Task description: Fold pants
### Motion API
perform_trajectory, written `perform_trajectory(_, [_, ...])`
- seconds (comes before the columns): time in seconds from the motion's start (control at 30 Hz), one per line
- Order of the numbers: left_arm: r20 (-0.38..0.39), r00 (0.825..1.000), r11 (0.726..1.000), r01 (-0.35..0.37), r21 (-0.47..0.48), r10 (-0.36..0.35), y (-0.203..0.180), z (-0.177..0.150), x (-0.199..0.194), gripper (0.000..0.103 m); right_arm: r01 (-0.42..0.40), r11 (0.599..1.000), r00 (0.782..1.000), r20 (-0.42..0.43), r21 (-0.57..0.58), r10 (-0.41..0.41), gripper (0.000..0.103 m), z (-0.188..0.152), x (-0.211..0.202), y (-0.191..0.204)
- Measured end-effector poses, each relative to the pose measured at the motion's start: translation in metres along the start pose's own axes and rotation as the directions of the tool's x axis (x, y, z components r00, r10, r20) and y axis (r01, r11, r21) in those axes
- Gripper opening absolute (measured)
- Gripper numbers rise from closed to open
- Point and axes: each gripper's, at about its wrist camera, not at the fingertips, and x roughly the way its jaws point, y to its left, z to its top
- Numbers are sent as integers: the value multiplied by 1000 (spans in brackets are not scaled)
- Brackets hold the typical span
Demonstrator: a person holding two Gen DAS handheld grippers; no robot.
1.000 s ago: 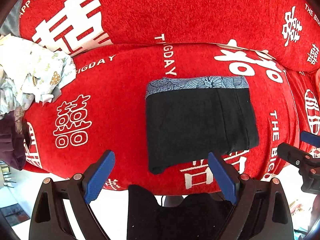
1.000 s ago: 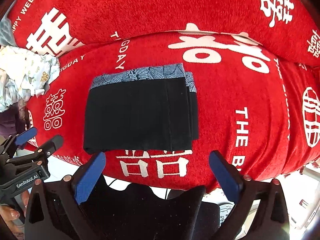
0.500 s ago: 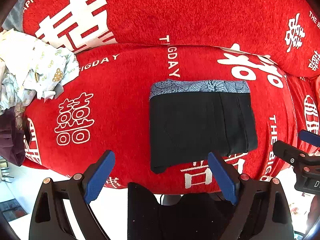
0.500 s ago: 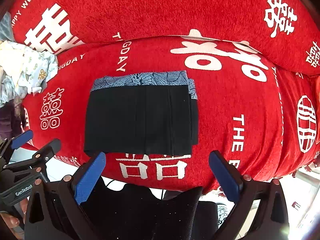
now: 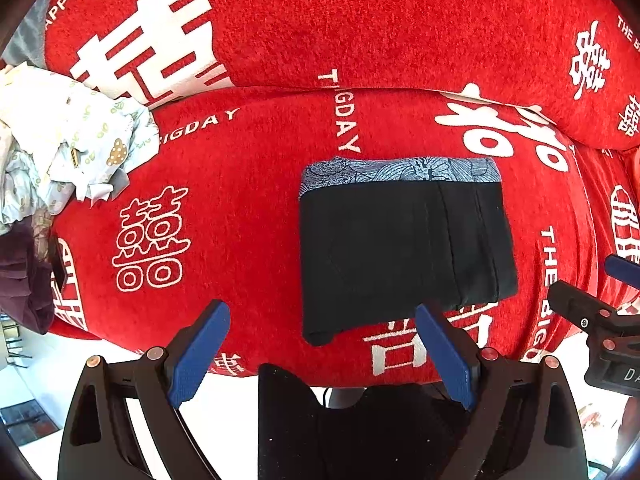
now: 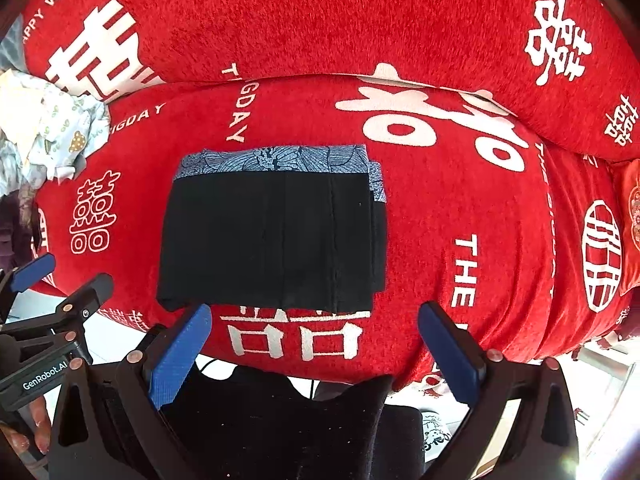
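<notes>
The black pants (image 5: 400, 248) with a blue patterned waistband lie folded into a flat rectangle on the red sofa seat; they also show in the right wrist view (image 6: 272, 236). My left gripper (image 5: 320, 354) is open and empty, held just in front of the seat's front edge, below the fold's lower left corner. My right gripper (image 6: 316, 354) is open and empty, just below the fold's near edge. Each gripper shows at the edge of the other's view, the right one (image 5: 600, 316) and the left one (image 6: 48, 312).
The red sofa cover (image 5: 248, 200) with white characters drapes the seat and backrest (image 5: 360, 20). A heap of light patterned clothes (image 5: 60, 148) and a dark purple garment (image 5: 20, 276) lie at the seat's left end. A black bag (image 6: 280, 420) sits below the grippers.
Both grippers have drifted slightly nearer the sofa, so the folded pants look a little larger. The pants have not moved and both grippers stay open.
</notes>
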Motion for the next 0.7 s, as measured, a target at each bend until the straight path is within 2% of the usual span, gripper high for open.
perform_trajectory(0.7, [9, 1000, 1000, 5, 8, -5, -2, 1, -3, 95, 6, 1000, 1000, 4, 2, -6, 103, -3, -3, 3])
